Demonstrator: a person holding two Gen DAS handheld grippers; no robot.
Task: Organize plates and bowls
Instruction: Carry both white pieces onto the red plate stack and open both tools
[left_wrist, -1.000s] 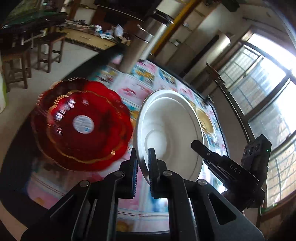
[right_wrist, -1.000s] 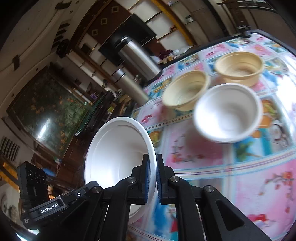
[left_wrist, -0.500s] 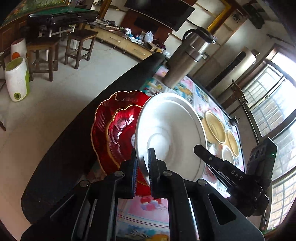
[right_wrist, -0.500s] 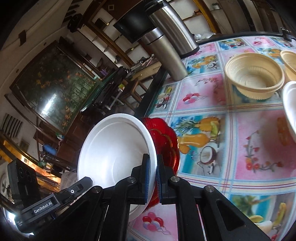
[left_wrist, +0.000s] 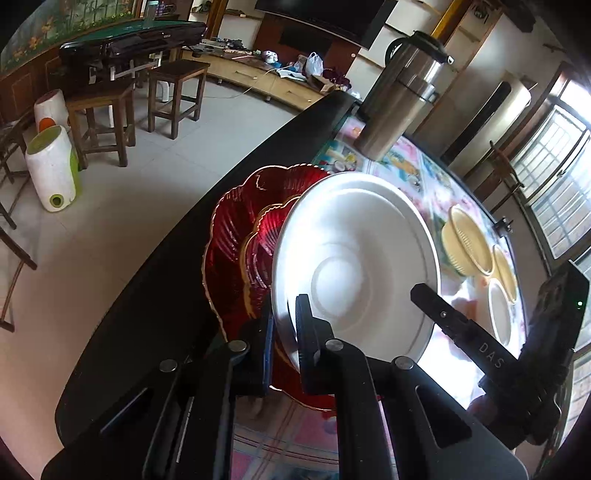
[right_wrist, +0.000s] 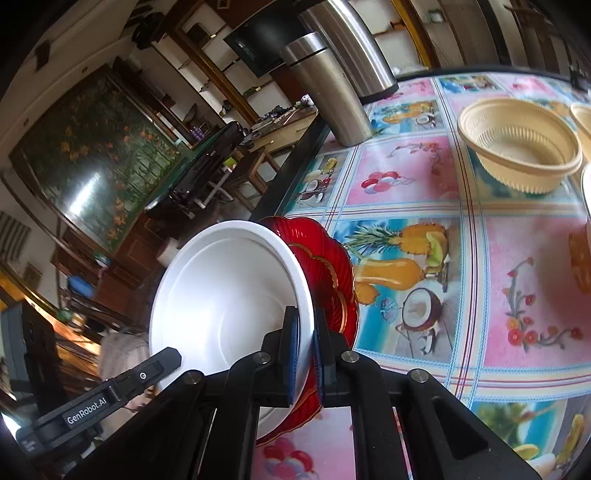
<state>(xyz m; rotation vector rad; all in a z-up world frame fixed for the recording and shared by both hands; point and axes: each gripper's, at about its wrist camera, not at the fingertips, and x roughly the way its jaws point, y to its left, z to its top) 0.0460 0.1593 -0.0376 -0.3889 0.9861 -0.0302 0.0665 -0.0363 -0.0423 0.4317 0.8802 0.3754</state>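
A white plate hangs tilted between my two grippers, just over a stack of two red gold-rimmed plates at the table's edge. My left gripper is shut on the plate's near rim. On the opposite rim my right gripper is shut as well. In the right wrist view the white plate hides most of the red plates. Whether white and red plates touch I cannot tell.
Cream bowls and a white bowl sit farther along the patterned tablecloth. One cream bowl is at the right. Two steel flasks stand at the far table edge. Wooden stools stand on the floor beyond.
Both grippers carried the white plate sideways and down, away from the bowls. It now hangs over the red plates at the table's edge. Both grips stayed shut.
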